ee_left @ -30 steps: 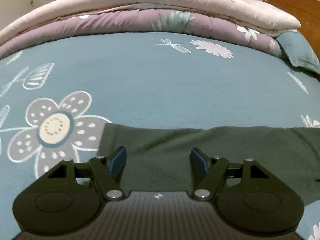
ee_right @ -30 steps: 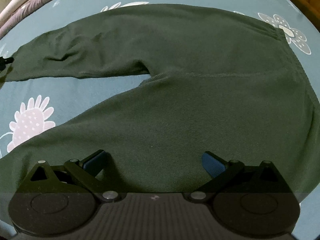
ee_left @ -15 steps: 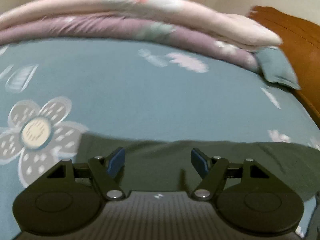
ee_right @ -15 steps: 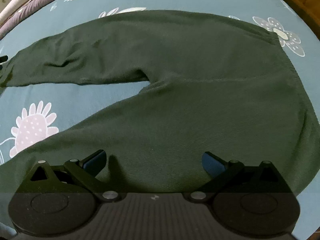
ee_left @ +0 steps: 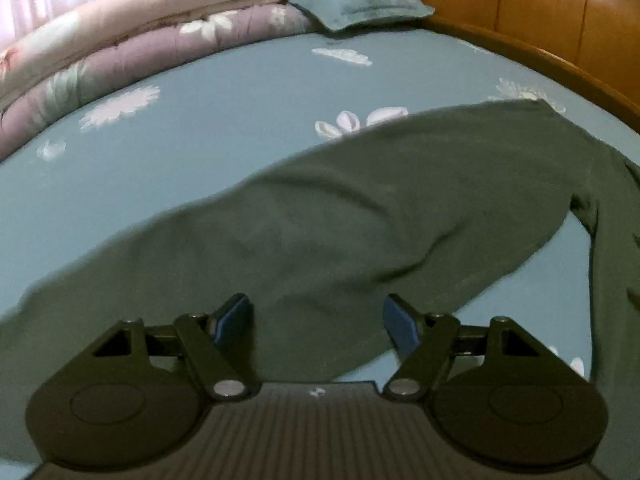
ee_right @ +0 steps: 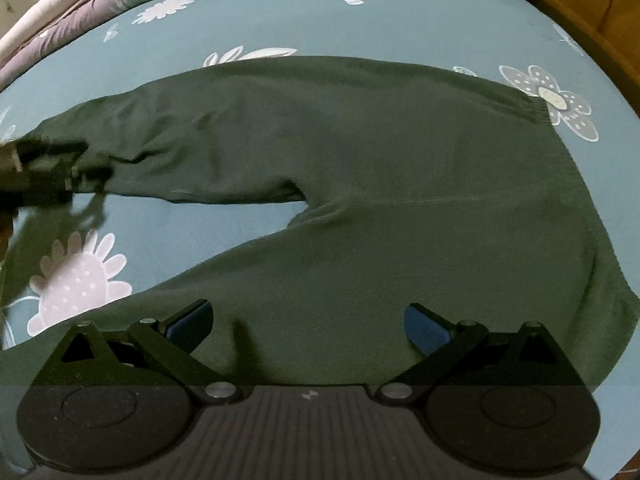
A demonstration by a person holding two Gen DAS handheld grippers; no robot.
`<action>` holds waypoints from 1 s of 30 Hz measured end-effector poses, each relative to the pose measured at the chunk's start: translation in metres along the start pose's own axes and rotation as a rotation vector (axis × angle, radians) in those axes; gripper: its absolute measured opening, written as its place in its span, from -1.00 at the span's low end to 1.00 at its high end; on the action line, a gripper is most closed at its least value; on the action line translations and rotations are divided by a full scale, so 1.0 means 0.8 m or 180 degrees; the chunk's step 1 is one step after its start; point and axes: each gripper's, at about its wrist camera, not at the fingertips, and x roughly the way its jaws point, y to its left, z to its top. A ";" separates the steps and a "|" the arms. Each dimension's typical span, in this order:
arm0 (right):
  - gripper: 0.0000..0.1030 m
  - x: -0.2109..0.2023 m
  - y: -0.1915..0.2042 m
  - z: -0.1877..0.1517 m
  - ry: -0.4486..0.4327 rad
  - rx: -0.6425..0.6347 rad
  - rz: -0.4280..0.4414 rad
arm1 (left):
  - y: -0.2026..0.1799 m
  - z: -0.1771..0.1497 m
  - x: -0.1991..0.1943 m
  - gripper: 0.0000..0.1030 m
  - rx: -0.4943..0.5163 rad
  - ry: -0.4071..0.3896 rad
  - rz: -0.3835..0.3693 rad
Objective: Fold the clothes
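Green trousers (ee_right: 360, 168) flat on bed (ee_left: 200, 120); left gripper (ee_left: 318, 322) and right gripper (ee_right: 308, 326) over them, jaws wide, empty.

Dim, soft indoor light; fisheye bending at edges, motion blur, dark corners.
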 end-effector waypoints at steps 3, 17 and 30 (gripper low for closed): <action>1.00 -0.002 -0.003 -0.004 0.0001 0.0032 -0.0005 | 0.000 -0.001 -0.010 0.48 0.0098 0.0150 -0.0038; 1.00 0.011 -0.011 -0.013 0.0054 0.0208 -0.0008 | -0.061 0.031 0.010 0.48 0.0059 -0.0143 -0.1121; 1.00 0.031 -0.021 -0.027 0.0192 0.0323 0.0049 | -0.060 0.040 -0.003 0.47 -0.0036 0.0074 -0.1274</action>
